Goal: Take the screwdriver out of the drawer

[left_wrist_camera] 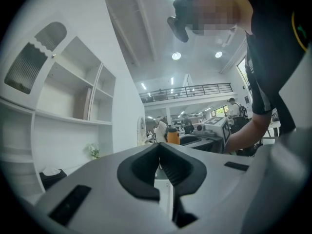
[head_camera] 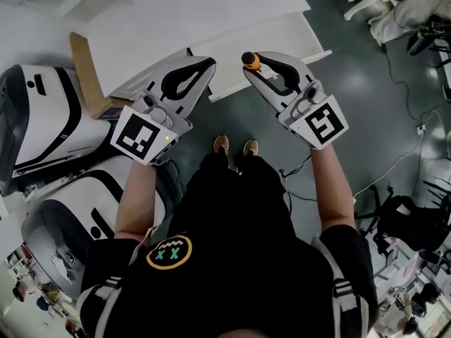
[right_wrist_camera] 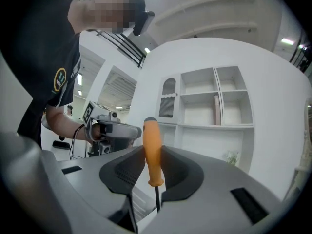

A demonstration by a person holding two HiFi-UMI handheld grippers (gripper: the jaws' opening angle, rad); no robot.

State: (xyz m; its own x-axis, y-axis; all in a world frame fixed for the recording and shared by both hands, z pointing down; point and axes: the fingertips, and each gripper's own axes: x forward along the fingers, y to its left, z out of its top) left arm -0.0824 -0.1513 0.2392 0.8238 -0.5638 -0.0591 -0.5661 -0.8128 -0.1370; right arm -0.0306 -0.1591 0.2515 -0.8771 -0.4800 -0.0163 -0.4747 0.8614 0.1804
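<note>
right gripper [head_camera: 251,65]: narrow, clamped on orange handle of screwdriver [right_wrist_camera: 151,150], handle up, shaft down | left gripper [left_wrist_camera: 160,149]: closed, tips together, empty | screwdriver place: between right jaws, before white cabinet [head_camera: 232,5]

The screwdriver [right_wrist_camera: 151,152] is showing a smooth orange plastic handle with a soft sheen, and a thin dark metal shaft below it. The right tool [right_wrist_camera: 148,148] and the left tool [left_wrist_camera: 160,147] are wearing matt grey plastic shells, their pads [right_wrist_camera: 121,172] looking like black ribbed rubber. The white desk [head_camera: 211,13] is looking smooth and matt, while the dark floor [head_camera: 366,104] is gleaming and mirroring lights. At far left, a cardboard strip [head_camera: 88,69] is looking dull brown
</note>
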